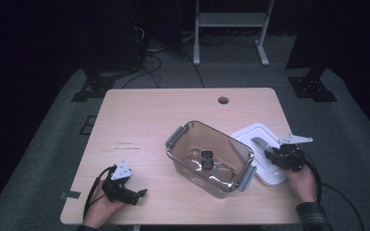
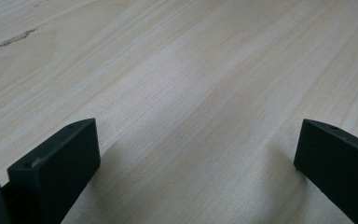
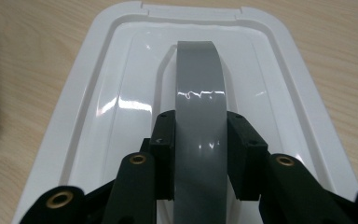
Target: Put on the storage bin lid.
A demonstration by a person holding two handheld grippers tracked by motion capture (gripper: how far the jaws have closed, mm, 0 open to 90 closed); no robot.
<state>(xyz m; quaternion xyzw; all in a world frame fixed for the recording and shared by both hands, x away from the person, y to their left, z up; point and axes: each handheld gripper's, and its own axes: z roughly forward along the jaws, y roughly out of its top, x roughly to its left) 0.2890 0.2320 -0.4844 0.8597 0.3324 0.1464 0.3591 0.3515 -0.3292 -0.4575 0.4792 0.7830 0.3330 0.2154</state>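
The right tool (image 3: pixel 199 154) pinches the grey arched handle (image 3: pixel 199 93) of a white container lid (image 3: pixel 98 93) — its two black jaws press on either side of the strap, one on each edge. In the high view that lid (image 1: pixel 250 137) lies flat on the wooden bench (image 1: pixel 144 115), just right of a clear, smoke-tinted storage box (image 1: pixel 209 156) with grey latches at its ends; the lid's near-left edge sits close against the box. A small black object (image 1: pixel 207 160) rests on the floor of the box. The left tool (image 1: pixel 137 195) lies low at the bench's near-left corner, well apart from box and lid — its jaws stand spread, with bare wood between them in the left gripper view.
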